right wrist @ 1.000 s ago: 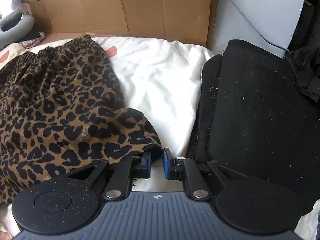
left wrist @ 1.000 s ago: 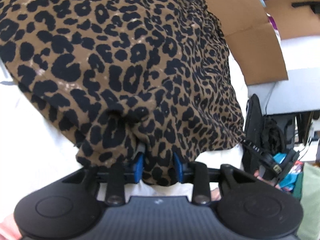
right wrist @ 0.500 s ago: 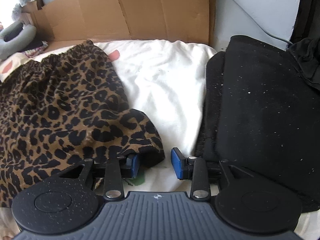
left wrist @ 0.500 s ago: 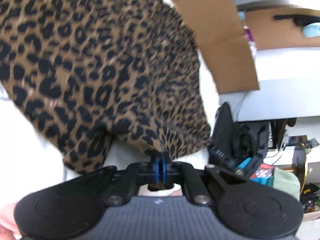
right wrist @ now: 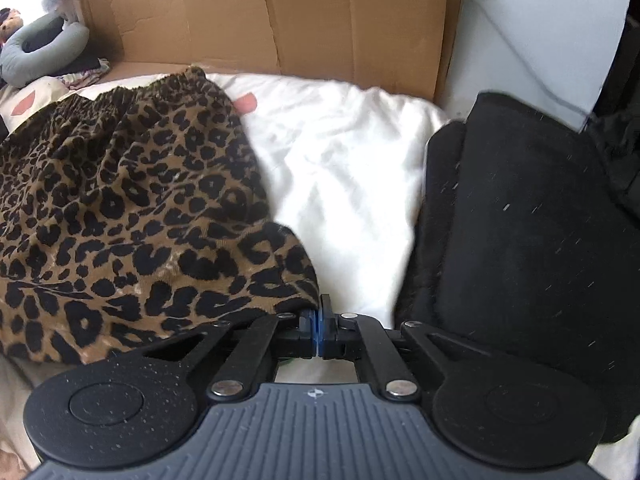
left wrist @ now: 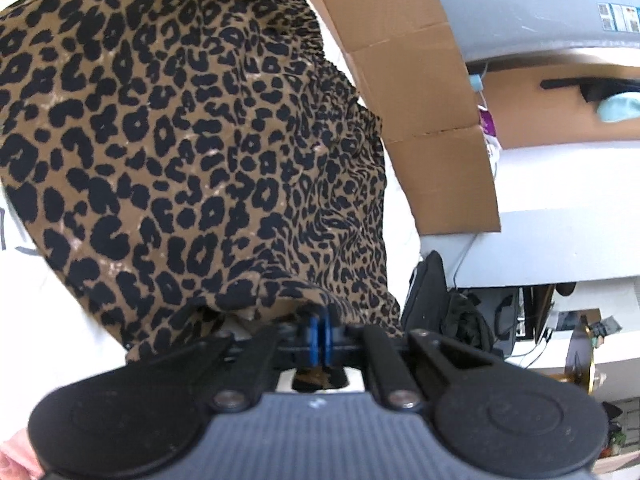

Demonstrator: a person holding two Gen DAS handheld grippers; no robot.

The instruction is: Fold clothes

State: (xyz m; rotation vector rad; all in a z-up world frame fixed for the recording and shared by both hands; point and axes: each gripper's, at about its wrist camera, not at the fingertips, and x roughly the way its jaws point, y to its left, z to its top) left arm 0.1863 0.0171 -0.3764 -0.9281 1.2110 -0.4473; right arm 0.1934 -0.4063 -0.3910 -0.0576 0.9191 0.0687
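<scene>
Both my left gripper (left wrist: 320, 334) and right gripper (right wrist: 319, 330) pinch the limp, light leopard-print skirt's (right wrist: 132, 216) hem at six o'clock.

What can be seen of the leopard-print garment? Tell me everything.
The leopard-print garment is thin brown cloth with black spots and a gathered elastic waistband at its far edge. It lies spread and rumpled on the white bedding, in front of the cardboard. The left gripper is shut on a lifted hem fold; the right gripper is shut at its near corner.
</scene>
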